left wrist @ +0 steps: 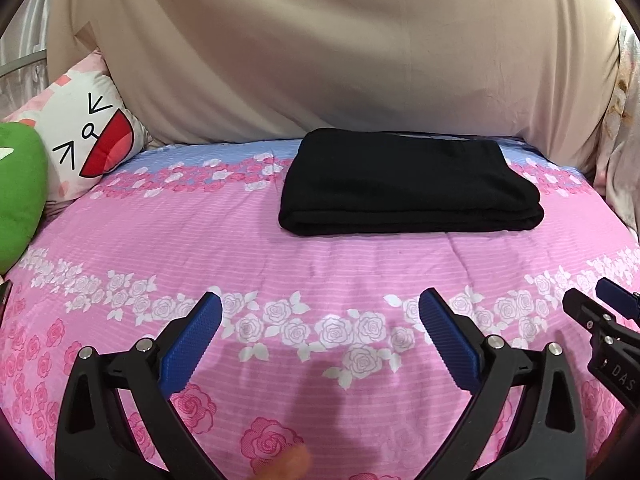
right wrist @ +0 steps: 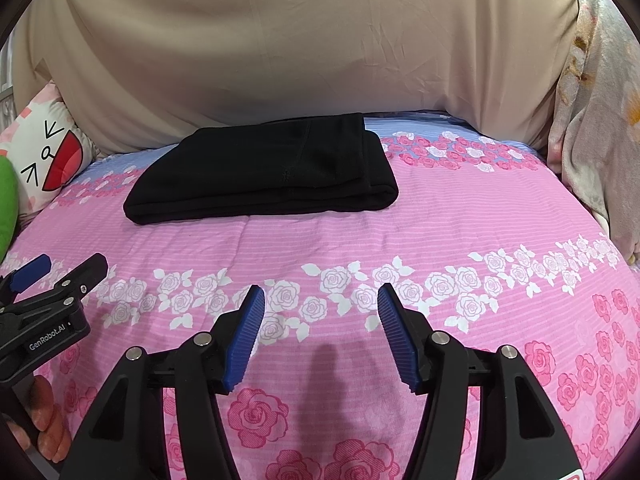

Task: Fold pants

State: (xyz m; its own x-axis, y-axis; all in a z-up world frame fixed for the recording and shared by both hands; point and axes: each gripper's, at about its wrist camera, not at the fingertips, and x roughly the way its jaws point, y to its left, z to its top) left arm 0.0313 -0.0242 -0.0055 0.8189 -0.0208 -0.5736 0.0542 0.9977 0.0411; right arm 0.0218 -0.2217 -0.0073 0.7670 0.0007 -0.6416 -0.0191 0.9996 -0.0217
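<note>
From the left wrist view, going left to right, a green plush toy (left wrist: 18,192) sits at the far left edge, then a white cushion with a drawn cartoon face and red mouth (left wrist: 86,142), both well ahead and to the left of the left tool (left wrist: 320,312). That tool is released, its ribbed blue pads (left wrist: 192,344) spread wide with nothing between them, hovering over the pink bed cover printed with white and pink roses (left wrist: 360,264). The folded black fabric pants (left wrist: 408,184) lie flat on the bed, ahead of the left tool and slightly to its right, well apart from it. At the right edge the tip of the right tool (left wrist: 600,312) shows, just beside the left one.

The right wrist view alone shows the person's fingers (right wrist: 48,428) wrapped on the left tool's handle at the lower left, and the white lettering on that tool's black body. Here the pants (right wrist: 260,172) lie ahead and to the left of the right tool (right wrist: 320,308), which is also released, pads apart and empty. This view shows a seam across the top layer of the pants. At the far right hangs a pale floral blanket (right wrist: 600,128). A beige sheet (right wrist: 300,40) covers the backdrop behind the bed.

No containers are visible in either view.
</note>
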